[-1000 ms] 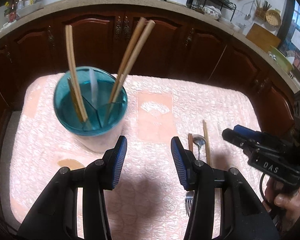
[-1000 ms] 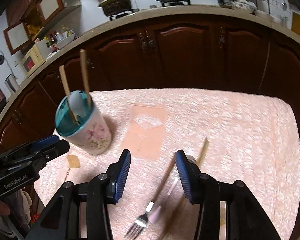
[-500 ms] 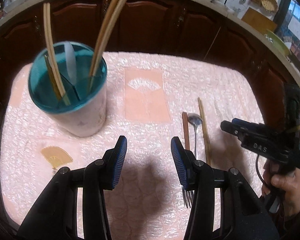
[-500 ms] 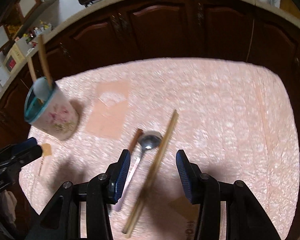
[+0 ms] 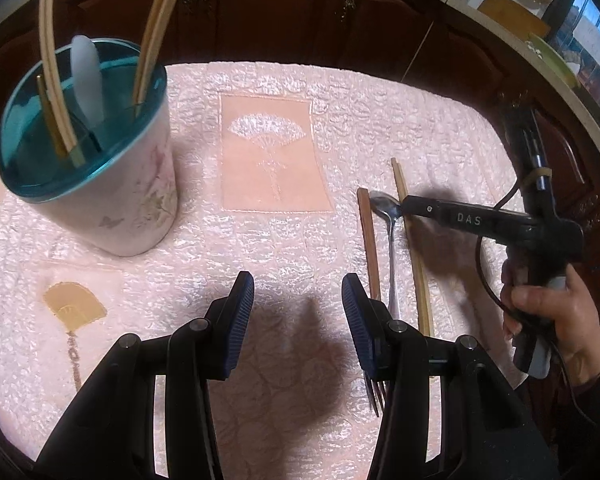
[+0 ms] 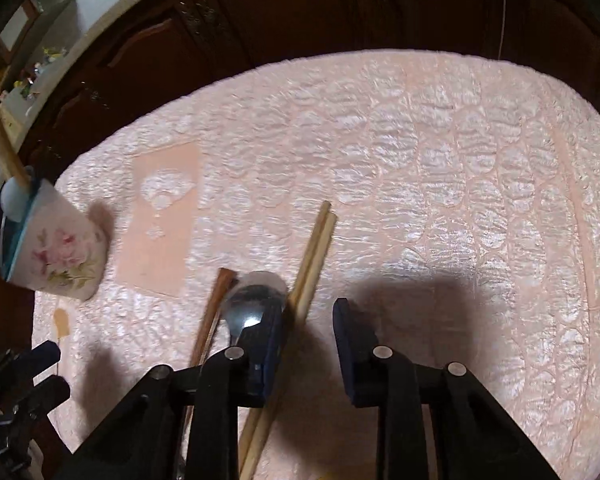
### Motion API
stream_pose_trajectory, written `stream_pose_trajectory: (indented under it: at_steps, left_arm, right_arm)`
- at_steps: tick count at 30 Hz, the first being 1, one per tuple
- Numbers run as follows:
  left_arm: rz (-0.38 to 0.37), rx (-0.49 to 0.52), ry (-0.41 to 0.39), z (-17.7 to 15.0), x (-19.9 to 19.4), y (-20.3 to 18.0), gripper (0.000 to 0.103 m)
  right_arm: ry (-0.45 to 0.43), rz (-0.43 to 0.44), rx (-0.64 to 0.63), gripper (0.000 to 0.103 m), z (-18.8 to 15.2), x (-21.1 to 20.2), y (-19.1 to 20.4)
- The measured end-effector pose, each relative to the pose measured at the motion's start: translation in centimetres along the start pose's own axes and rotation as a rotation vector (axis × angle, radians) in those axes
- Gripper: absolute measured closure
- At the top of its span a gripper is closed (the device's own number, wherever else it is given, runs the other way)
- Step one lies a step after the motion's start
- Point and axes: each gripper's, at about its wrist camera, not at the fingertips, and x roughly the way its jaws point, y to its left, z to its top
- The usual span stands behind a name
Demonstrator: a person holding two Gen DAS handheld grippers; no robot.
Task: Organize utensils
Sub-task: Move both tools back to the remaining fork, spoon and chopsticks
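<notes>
My right gripper sits low over the utensils on the pink cloth, jaws closing w/ the pale chopsticks running between them, pads not pressing yet; spoon and dark chopstick lie just left of its left finger. My left gripper hangs wide, nothing in it, w/ the fork near its right finger. Cup is far left, upright, w/ chopsticks and a white spoon standing in it.
</notes>
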Motion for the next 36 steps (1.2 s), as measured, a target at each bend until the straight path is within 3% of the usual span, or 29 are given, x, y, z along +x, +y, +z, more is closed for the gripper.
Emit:
stream_pose_trajectory:
  at_steps: [6, 9, 12, 13, 15, 22, 28, 36]
  left_arm:
    - [0.001, 0.006, 0.024, 0.6, 1.1, -0.2, 0.058]
    - [-0.006, 0.008, 0.021, 0.7, 1.2, -0.4, 0.058]
    - [-0.005, 0.011, 0.026, 0.7, 1.4, -0.5, 0.058]
    - [-0.006, 0.008, 0.026, 0.7, 1.3, -0.4, 0.058]
    - [-0.006, 0.003, 0.027, 0.7, 1.5, -0.3, 0.058]
    - [-0.010, 0.005, 0.043, 0.8, 2.2, -1.0, 0.058]
    - [-0.008, 0.011, 0.041, 0.7, 2.0, -1.1, 0.058]
    - [-0.009, -0.008, 0.040, 1.0, 2.2, -0.8, 0.058]
  right_arm:
    - [0.008, 0.001, -0.003, 0.078, 0.4, 0.5, 0.0]
    - [0.008, 0.014, -0.003, 0.087, 0.6, 0.5, 0.0]
    - [0.004, -0.010, -0.028, 0.088, 0.4, 0.2, -0.9]
    - [0.001, -0.035, -0.029, 0.095, 0.3, -0.2, -1.4]
    - [0.006, -0.100, -0.026, 0.096, 0.1, -0.9, -2.6]
    - [-0.013, 0.105, 0.063, 0.096, 0.4, -2.0, -3.0]
    - [0.035, 0.122, 0.055, 0.093, 1.1, 1.1, -1.4]
    - [0.000, 0.142, 0.074, 0.097, -0.4, -1.6, -3.6]
